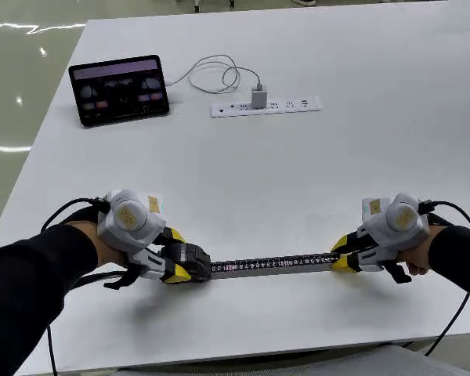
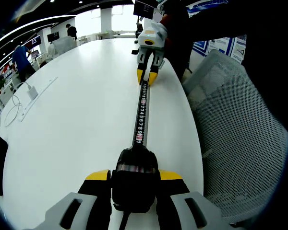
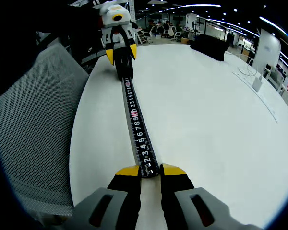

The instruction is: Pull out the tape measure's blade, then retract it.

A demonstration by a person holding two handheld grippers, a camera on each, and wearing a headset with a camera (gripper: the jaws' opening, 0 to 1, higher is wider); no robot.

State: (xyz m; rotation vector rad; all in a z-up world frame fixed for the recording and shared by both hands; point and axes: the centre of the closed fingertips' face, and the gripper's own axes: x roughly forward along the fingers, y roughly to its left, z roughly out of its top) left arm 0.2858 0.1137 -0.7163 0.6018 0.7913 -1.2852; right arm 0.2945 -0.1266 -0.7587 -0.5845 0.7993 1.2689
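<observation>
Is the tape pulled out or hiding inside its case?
Pulled out: the numbered blade stretches from the case, held in the left claw, to the right claw pinching its tip.

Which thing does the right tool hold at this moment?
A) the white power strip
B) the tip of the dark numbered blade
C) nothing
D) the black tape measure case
B: the right tool is shut on the tip of the dark numbered metal blade, while the left tool grips the black tape measure case.

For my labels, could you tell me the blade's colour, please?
Blade: black, white numerals; right gripper view.
</observation>
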